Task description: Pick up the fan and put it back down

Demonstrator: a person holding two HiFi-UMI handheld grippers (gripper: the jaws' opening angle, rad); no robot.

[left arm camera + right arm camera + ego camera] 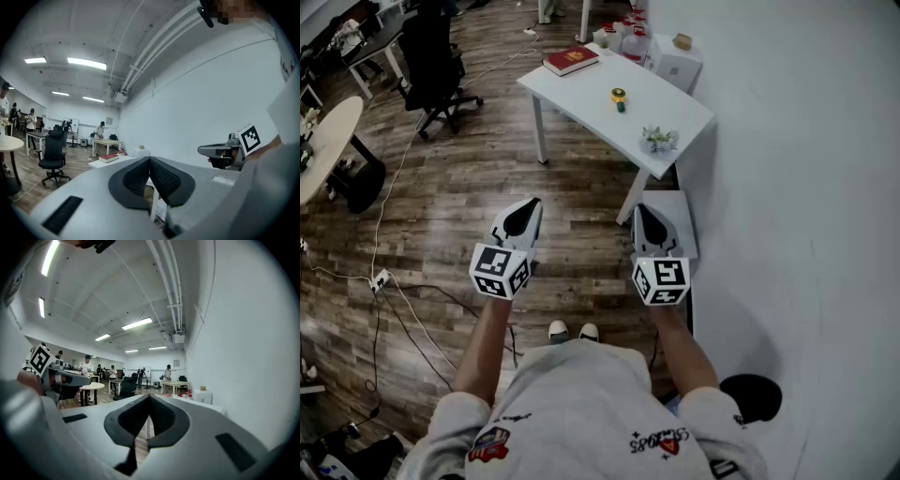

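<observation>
The small yellow object (619,97) on the smooth white table (581,94) is too tiny to identify, while the left gripper (528,208) and right gripper (643,214) press their ribbed black pads (165,178) together, empty.

You see an evenly bright room, lit by ceiling strip lights (86,63) that glare white. Both gripper views bend toward dark, rounded edges. The near foreground is soft.

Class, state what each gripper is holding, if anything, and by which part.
Nothing is held: the left gripper and the right gripper are both shut and empty, short of the white table.
</observation>
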